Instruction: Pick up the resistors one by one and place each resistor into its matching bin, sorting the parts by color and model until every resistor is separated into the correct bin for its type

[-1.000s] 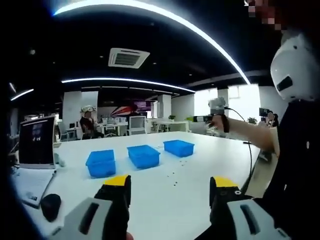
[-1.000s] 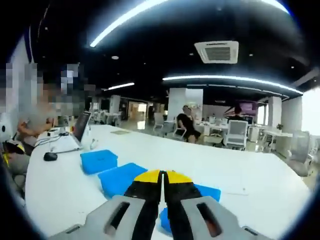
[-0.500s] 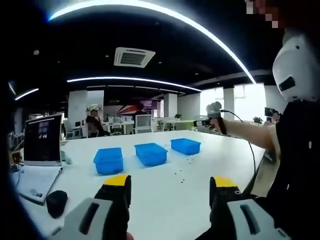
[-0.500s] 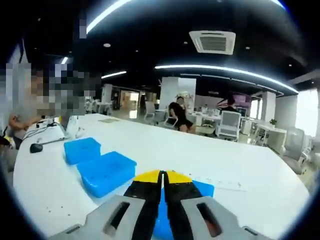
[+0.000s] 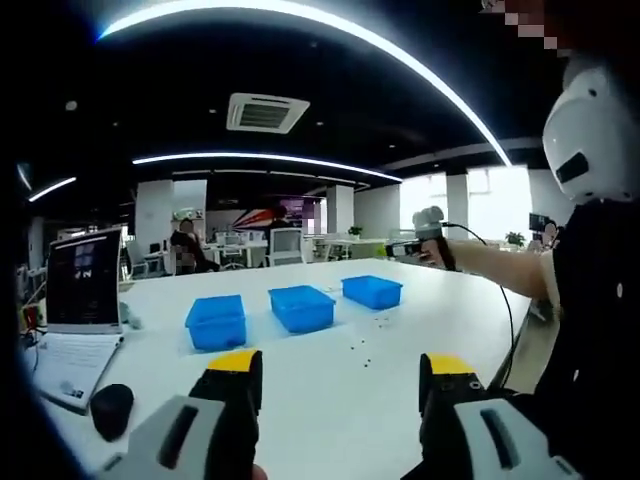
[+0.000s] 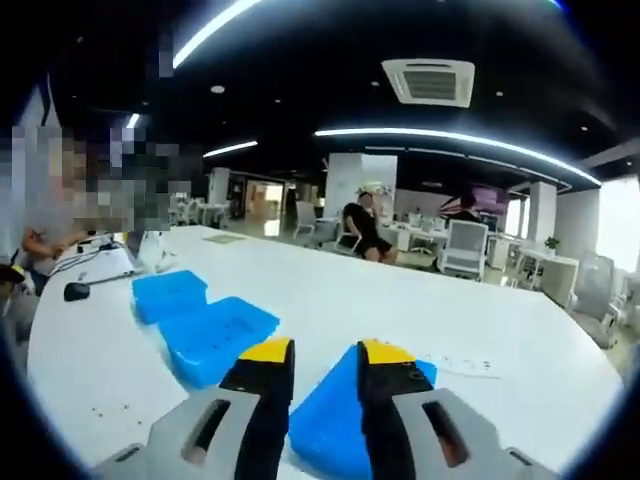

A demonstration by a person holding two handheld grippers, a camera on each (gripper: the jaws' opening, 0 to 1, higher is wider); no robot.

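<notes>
On the white table (image 5: pixel 330 390), left gripper view: three blue bins (image 5: pixel 299 307) are lined up mid-table, w/ broad bare surface seen between them and the near edge. Tiny resistors (image 5: pixel 362 346) are scattered just right of the bins. A laptop (image 5: pixel 82 281) and mouse (image 5: pixel 110 409) are seen at the left edge. No writing is legible. The left gripper (image 5: pixel 340 372) is held wide open, nothing gripped. The right gripper (image 5: pixel 428 232) is held aloft beyond the bins.

Right gripper view: the right gripper (image 6: pixel 326 353) is parted slightly, empty, directly over the nearest bin (image 6: pixel 335 420); two more bins (image 6: pixel 195 315) are seen left.
</notes>
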